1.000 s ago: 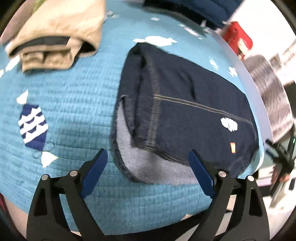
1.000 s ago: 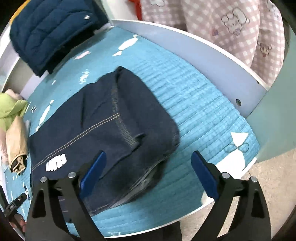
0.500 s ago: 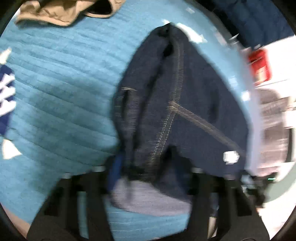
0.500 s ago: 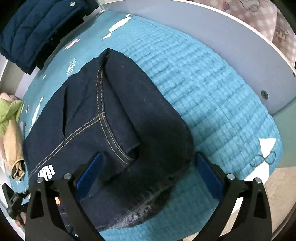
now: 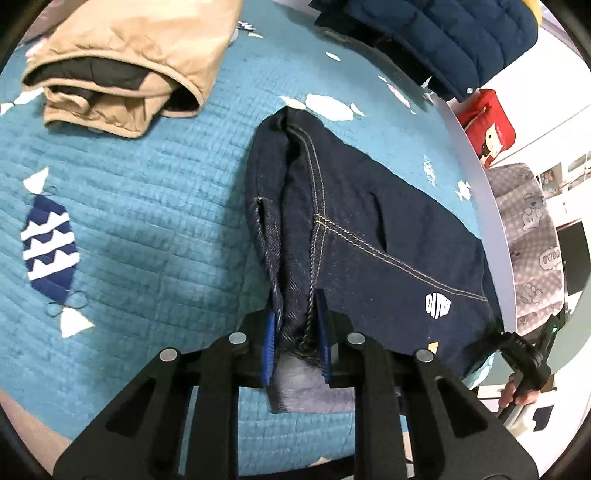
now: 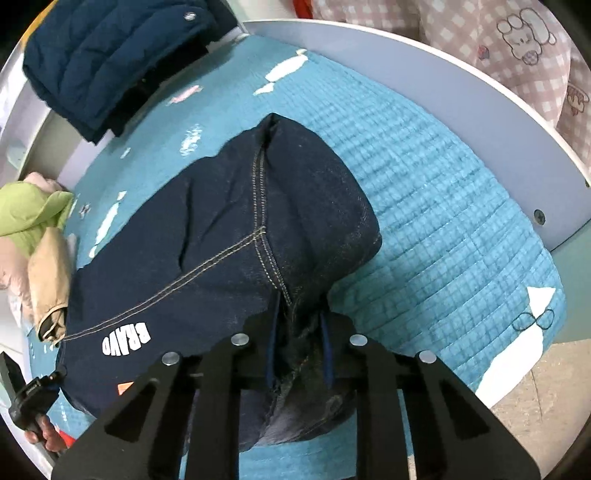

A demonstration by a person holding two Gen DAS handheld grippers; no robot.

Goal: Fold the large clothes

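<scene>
Dark blue folded jeans (image 5: 369, 206) with tan stitching and a white logo lie on the teal quilted bed cover (image 5: 147, 206). In the left wrist view my left gripper (image 5: 295, 326) is closing, its blue pads pinching a bunched edge of the denim at the near end. From the other side, the right wrist view shows the same jeans (image 6: 221, 221). There my right gripper (image 6: 299, 334) is also closing, with a thick fold of the denim hem squeezed between its pads. Each grip sits at the jeans' near edge, close to the front of the cover (image 6: 443, 206).
A folded tan jacket (image 5: 129, 55) lies at the back left and a navy puffer jacket (image 5: 443, 33) at the back. A white rail (image 6: 443, 74) borders the bed, with pink checked fabric (image 6: 480, 33) beyond it. Green clothing (image 6: 26, 210) sits at the far left.
Both grippers went from wide open above the jeans to closed on the denim's near edge. The fabric between each pair of pads has bunched and lifted slightly.
</scene>
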